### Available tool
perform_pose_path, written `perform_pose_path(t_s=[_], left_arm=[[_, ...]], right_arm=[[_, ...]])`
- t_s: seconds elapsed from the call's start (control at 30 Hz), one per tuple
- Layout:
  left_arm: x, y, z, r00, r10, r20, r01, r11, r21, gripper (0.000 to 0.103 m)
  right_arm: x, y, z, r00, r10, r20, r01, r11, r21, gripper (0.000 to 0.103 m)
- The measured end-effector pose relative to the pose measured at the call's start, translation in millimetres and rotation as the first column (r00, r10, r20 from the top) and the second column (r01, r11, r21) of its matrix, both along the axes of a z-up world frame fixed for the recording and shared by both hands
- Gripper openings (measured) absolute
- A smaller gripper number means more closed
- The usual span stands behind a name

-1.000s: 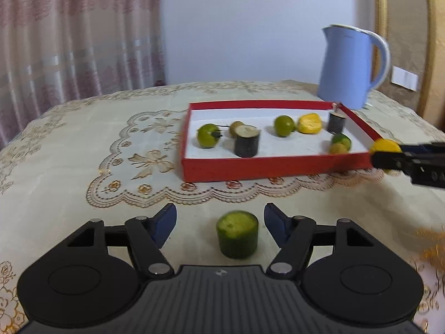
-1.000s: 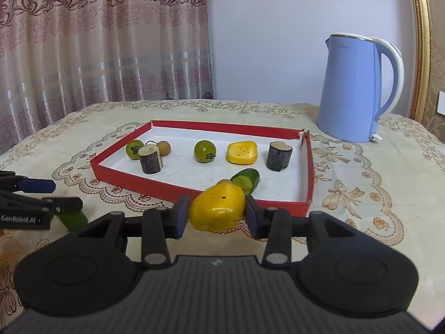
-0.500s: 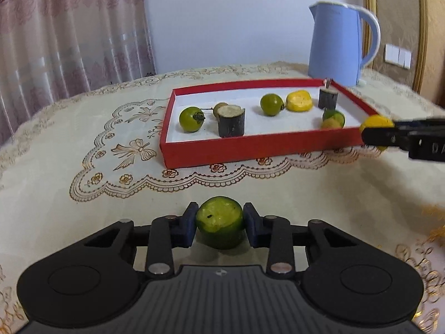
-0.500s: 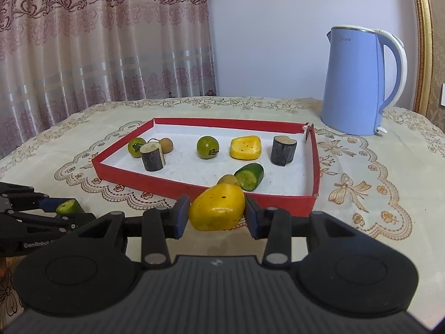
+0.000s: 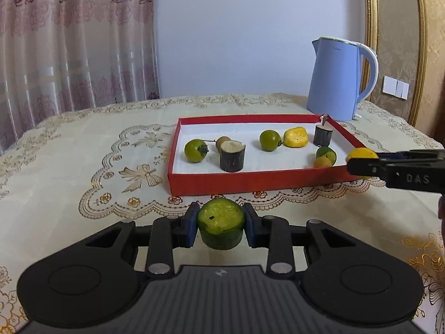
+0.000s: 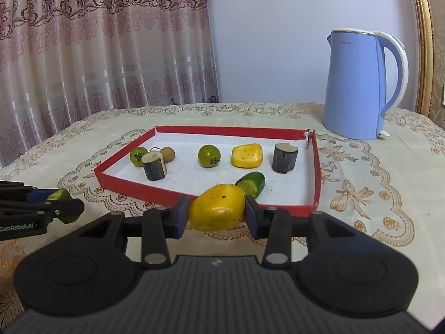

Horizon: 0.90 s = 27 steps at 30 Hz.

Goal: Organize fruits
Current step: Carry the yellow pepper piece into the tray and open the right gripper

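Lace-patterned cloth covers the bench, with a curtain and pale wall behind. At centre lies a red tray that serves as landmark; a blue kettle stands beyond its far right corner. Left hand-held gripper, short of the tray's near wall, is clamped on a green cucumber stub, cut face up. Right hand-held gripper, at the tray's near right edge, grips a yellow fruit across its widest part. Inside the tray sit round green fruits, dark cut stubs, a yellow piece and another cucumber piece. Both held items look light and firm; their smooth skins could slip, so a mid-body sidewall grasp seems safest.
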State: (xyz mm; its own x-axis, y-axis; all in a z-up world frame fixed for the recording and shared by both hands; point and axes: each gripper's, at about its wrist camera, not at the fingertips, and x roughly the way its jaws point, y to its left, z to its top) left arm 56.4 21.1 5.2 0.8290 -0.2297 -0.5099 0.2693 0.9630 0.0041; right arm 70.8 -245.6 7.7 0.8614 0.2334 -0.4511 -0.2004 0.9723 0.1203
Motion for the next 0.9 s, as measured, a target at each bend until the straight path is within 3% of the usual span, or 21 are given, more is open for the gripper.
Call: perform_pose_path(t_s=[0.47,0.9], left_arm=[[-5,-11,-2,1.000,-0.024,-0.005,0.024,1.000,0.011,0.032],[3,-19,-6,0.999,0.032,-0.032,-0.030,0.998,0.064,0.032]], right_arm=[[79,11,20,0.999,0.035,-0.009,-0.035,0.999,-0.017,0.040],[122,-3,-1,0.996,-0.087,-0.007,0.087,0.995,0.043,0.040]])
